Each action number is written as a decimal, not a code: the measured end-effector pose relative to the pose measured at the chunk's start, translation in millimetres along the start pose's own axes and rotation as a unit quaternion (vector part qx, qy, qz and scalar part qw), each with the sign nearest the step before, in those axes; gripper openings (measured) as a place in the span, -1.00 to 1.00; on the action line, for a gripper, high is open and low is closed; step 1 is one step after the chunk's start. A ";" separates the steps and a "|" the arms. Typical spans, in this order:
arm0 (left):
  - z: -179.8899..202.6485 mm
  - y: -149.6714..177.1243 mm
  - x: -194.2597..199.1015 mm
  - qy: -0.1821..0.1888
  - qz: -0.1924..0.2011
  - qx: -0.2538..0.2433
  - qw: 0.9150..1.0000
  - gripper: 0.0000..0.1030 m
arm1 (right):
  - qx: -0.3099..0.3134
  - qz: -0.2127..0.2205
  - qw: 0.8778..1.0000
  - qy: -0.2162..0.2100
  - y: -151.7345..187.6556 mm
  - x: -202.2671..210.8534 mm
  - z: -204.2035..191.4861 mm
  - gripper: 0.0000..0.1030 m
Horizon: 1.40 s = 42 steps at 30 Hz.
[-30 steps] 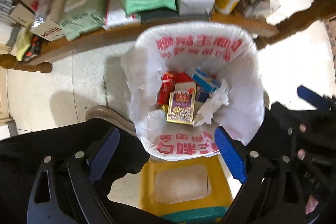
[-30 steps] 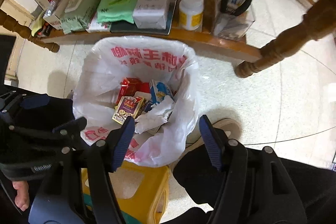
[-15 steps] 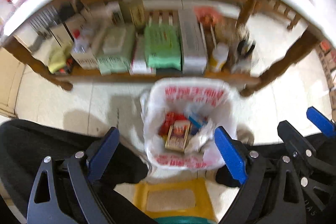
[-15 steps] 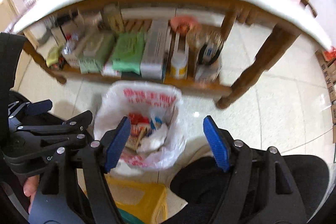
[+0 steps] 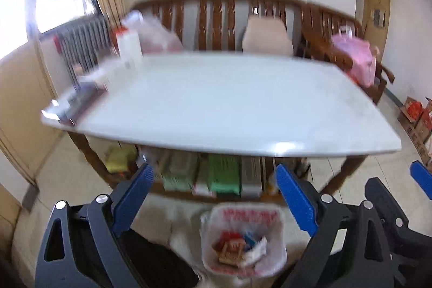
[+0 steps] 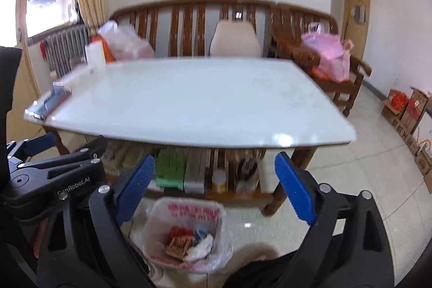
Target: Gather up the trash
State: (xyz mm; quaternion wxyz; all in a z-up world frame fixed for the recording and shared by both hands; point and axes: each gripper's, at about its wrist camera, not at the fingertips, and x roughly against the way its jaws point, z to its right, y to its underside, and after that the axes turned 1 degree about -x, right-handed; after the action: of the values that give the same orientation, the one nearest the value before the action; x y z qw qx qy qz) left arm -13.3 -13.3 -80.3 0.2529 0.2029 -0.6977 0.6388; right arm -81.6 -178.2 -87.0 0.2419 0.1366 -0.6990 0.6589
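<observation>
A trash bin lined with a white bag printed in red (image 5: 243, 239) stands on the floor in front of the table and holds cartons, wrappers and crumpled tissue (image 5: 237, 251). It also shows in the right wrist view (image 6: 186, 231). My left gripper (image 5: 213, 190) is open and empty, raised above the bin. My right gripper (image 6: 213, 180) is open and empty at the same height. The left gripper also shows at the left of the right wrist view (image 6: 54, 150). The white tabletop (image 6: 189, 104) lies ahead of both.
A lower shelf (image 6: 189, 174) under the table holds packs, boxes and a bottle. Trays and bags (image 5: 89, 88) sit at the table's left edge. A wooden bench (image 6: 216, 26) with a pink bag (image 6: 326, 56) stands behind. Cardboard boxes (image 6: 407, 112) line the right wall.
Both grippers have risen and tilted up from looking down into the bin to facing the tabletop and bench. Both jaws stay open and empty.
</observation>
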 end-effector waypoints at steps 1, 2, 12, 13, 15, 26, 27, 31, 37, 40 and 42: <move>-0.5 -4.5 8.0 -0.004 0.014 0.000 1.000 0.77 | -0.001 0.010 1.000 0.003 -3.1 6.1 0.5 0.76; -1.4 -7.6 13.4 -0.002 0.022 0.001 1.000 0.79 | -0.003 0.018 1.000 0.004 -5.0 11.8 1.1 0.77; -11.8 -21.9 53.6 0.005 0.076 0.019 0.997 0.86 | 0.001 0.075 0.997 0.020 -21.4 50.5 1.4 0.88; -12.0 -22.0 56.2 0.001 0.081 0.017 0.997 0.86 | 0.003 0.078 0.997 0.023 -20.7 52.4 -0.6 0.88; -12.4 -21.9 60.1 -0.008 0.087 0.015 0.996 0.86 | 0.006 0.080 0.996 0.027 -21.0 55.1 -4.1 0.88; -13.5 -18.5 64.9 -0.022 0.082 0.007 0.996 0.86 | 0.012 0.076 0.997 0.031 -20.2 61.1 -9.1 0.88; -13.7 -18.2 64.6 -0.025 0.083 0.007 0.996 0.86 | 0.013 0.075 0.997 0.032 -20.6 61.1 -9.7 0.88; -13.5 -19.0 64.6 -0.028 0.082 0.004 0.996 0.86 | 0.015 0.074 0.997 0.034 -20.4 61.5 -11.4 0.88; -12.9 -19.8 61.1 -0.031 0.076 0.002 0.997 0.86 | 0.020 0.071 0.997 0.039 -21.2 60.6 -13.8 0.88; -12.8 -19.5 60.5 -0.031 0.074 0.004 0.997 0.86 | 0.021 0.068 0.997 0.039 -21.8 59.5 -14.2 0.88; -12.6 -19.6 60.5 -0.030 0.073 0.004 0.997 0.86 | 0.022 0.068 0.997 0.040 -22.7 59.3 -14.5 0.88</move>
State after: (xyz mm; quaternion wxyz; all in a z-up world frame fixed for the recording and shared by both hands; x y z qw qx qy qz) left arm -48.1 -0.4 -27.1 0.1837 0.1715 -0.7156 0.6518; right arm -117.9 -158.4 -36.7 0.2215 0.0678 -0.6819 0.6937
